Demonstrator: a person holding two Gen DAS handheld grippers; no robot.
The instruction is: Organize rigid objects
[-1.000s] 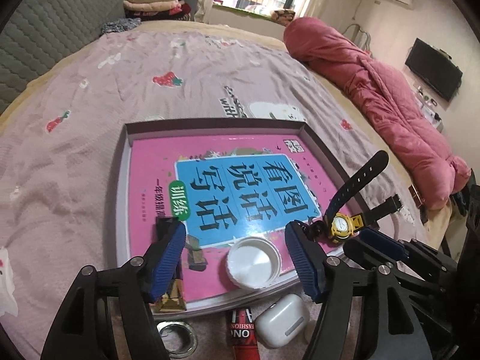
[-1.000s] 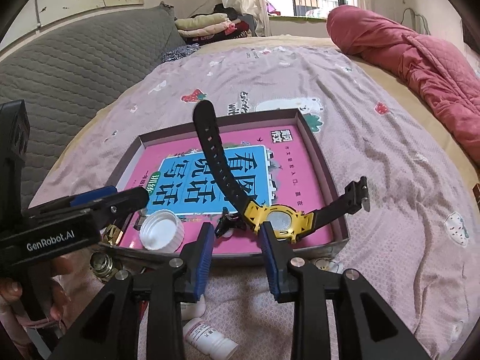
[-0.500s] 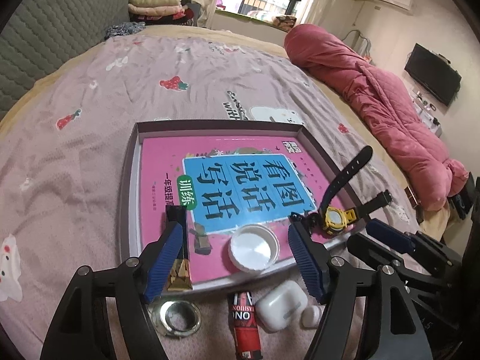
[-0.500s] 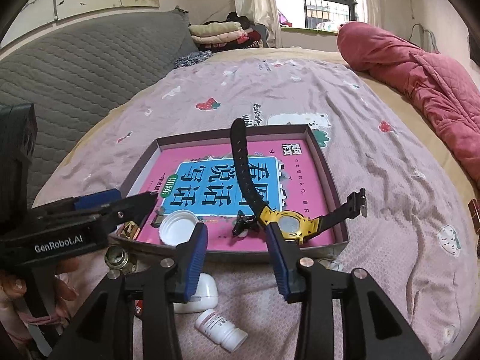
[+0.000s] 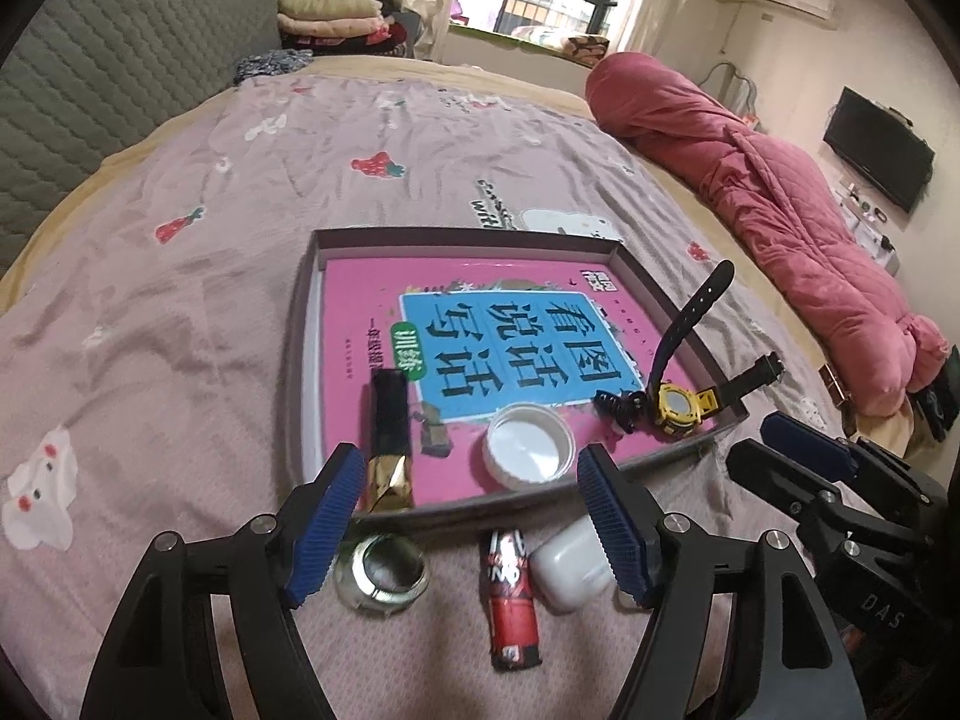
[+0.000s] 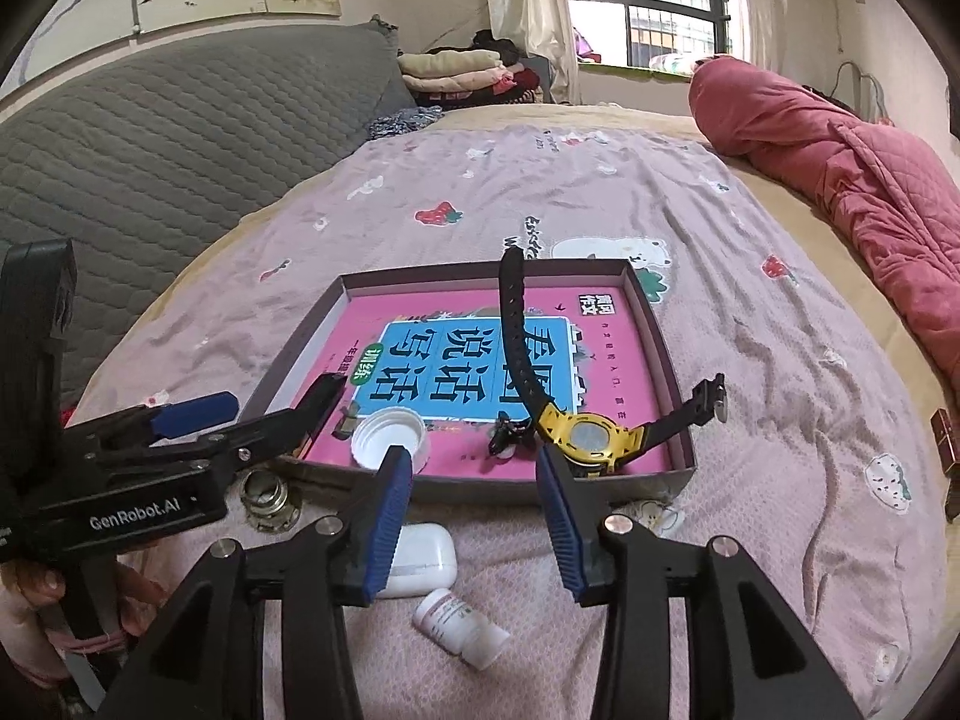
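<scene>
A shallow box tray [image 5: 456, 235] [image 6: 420, 276] lies on the bed with a pink book [image 5: 498, 330] inside. On the book rest a yellow-and-black watch [image 5: 675, 405] [image 6: 591, 438], a white cap [image 5: 528, 450] [image 6: 390, 429], a black clip [image 5: 618, 408] and a black-and-gold lipstick [image 5: 390, 420]. My left gripper [image 5: 468, 474] hovers open over the tray's near edge, empty. My right gripper [image 6: 473, 462] is at the near right corner, its jaws opening with nothing between them. The watch lies just beyond its right finger.
In front of the tray lie a metal ring [image 5: 381, 567], a red tube [image 5: 510, 594], a white earbud case [image 5: 567, 564] [image 6: 420, 558] and a white pill bottle [image 6: 459, 621]. A rolled pink quilt [image 5: 780, 210] runs along the right. A grey headboard [image 6: 150, 150] stands at the left.
Both grippers have drawn back from the tray, bringing the loose things in front of it into view. The right jaws have widened. The watch stays in the tray's corner.
</scene>
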